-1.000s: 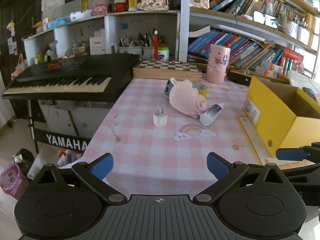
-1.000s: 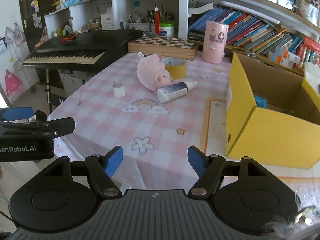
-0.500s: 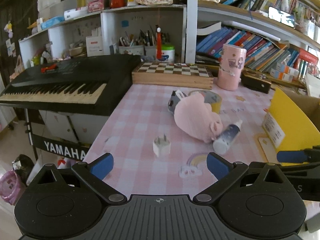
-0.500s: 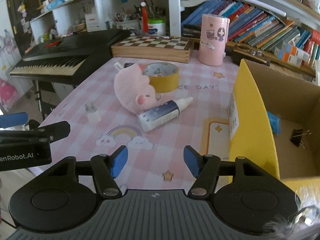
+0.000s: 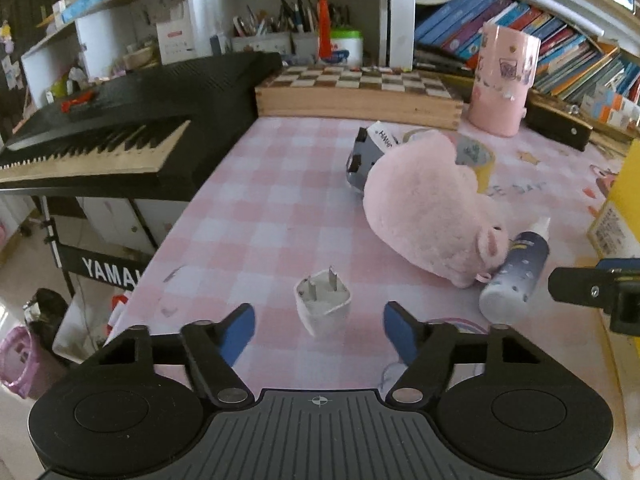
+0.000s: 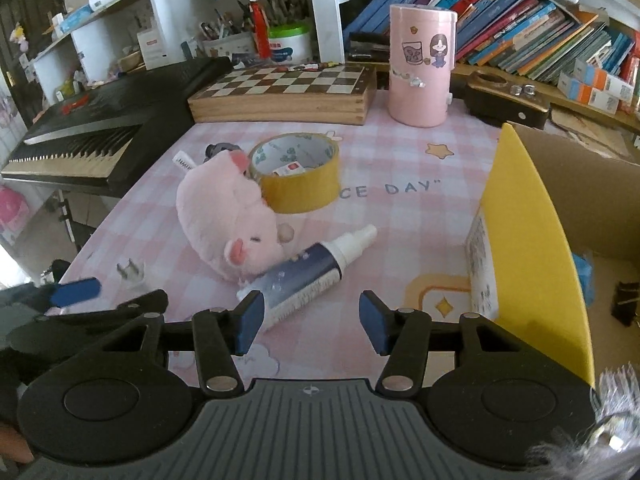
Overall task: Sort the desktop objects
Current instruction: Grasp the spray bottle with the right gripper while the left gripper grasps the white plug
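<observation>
A white plug adapter (image 5: pixel 323 306) stands prongs-up on the pink checked tablecloth (image 5: pixel 256 216), between the blue pads of my left gripper (image 5: pixel 319 330); the jaws are closing and a gap shows on each side of it. A pink plush pig (image 5: pixel 432 216) lies behind it, with a navy spray bottle (image 6: pixel 308 276) against its snout. My right gripper (image 6: pixel 311 320) hovers over the bottle's base end, jaws closing, pads clear of it. A roll of yellow tape (image 6: pixel 296 174) sits behind the pig. The yellow cardboard box (image 6: pixel 532 240) stands open at the right.
A wooden chessboard box (image 6: pixel 284 94) and a pink cylindrical holder (image 6: pixel 420 66) stand at the table's back. A black keyboard (image 5: pixel 120 120) borders the table's left edge. Shelves of books (image 6: pixel 520 24) rise behind. A blue item (image 6: pixel 582 276) and a black binder clip (image 6: pixel 624 300) lie in the box.
Both grippers moved forward and lower toward the table. The left jaws narrowed around the plug adapter; the right jaws narrowed over the spray bottle's base.
</observation>
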